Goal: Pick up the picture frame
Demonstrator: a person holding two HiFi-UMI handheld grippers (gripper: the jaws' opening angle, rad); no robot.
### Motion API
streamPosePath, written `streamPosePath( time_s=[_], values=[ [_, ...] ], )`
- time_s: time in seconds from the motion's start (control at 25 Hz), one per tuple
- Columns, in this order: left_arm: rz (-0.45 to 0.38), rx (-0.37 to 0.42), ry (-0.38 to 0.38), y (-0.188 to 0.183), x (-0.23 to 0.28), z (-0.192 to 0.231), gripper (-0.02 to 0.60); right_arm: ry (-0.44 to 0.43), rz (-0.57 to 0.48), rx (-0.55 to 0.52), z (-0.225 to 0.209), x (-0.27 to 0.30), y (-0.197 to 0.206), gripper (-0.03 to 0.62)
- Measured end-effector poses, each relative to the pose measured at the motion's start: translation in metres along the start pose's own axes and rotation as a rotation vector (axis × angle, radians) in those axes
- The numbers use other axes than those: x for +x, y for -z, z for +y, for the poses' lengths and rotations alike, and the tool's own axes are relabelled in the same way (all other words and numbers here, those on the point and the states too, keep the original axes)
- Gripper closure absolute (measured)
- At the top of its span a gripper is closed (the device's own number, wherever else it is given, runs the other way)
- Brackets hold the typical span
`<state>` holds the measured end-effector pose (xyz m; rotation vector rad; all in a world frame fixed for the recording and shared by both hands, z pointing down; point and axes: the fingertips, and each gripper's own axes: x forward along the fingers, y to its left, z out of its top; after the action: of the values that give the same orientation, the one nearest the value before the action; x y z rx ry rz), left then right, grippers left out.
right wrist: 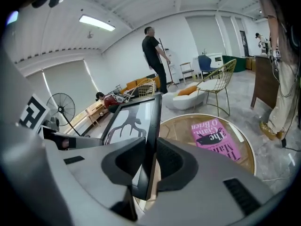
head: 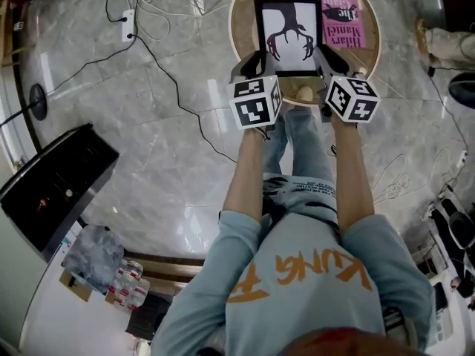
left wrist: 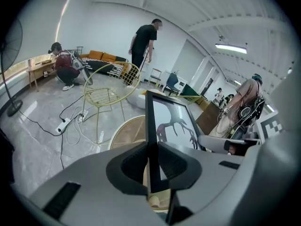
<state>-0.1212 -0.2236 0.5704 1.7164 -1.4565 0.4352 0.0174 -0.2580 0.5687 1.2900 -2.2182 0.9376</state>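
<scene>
The picture frame is black, with a dark antler print on white. It hangs above the round wooden table, held by both grippers. My left gripper is shut on its left edge, and in the left gripper view the dark pads pinch the frame near its lower corner, at the left gripper. My right gripper is shut on the right edge. In the right gripper view the frame stands edge-on between the jaws of the right gripper.
A pink book lies on the table's right side, pink book. Cables and a power strip trail over the marble floor at left. A black case sits at lower left. A yellow wire chair and a standing person are beyond the table.
</scene>
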Motion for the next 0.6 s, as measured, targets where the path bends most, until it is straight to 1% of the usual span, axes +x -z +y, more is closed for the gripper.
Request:
streamPosePath(
  time_s=[0.12, 0.28, 0.44, 0.6],
  values=[
    [-0.041, -0.018, 0.002, -0.024, -0.024, -0.006, 0.503, -0.008, -0.036, -0.008, 0.016, -0.017, -0.026, 0.523],
    [-0.100, 0.007, 0.004, -0.060, -0.052, -0.013, 0.503, -0.012, -0.097, -0.040, 0.037, -0.034, -0.065, 0.525],
    [-0.161, 0.056, 0.016, -0.090, -0.087, -0.028, 0.503, -0.007, -0.171, -0.062, 0.057, -0.065, -0.096, 0.525],
    [-0.235, 0.138, 0.037, -0.125, -0.114, -0.052, 0.503, 0.006, -0.257, -0.073, 0.064, -0.094, -0.132, 0.525]
  ],
)
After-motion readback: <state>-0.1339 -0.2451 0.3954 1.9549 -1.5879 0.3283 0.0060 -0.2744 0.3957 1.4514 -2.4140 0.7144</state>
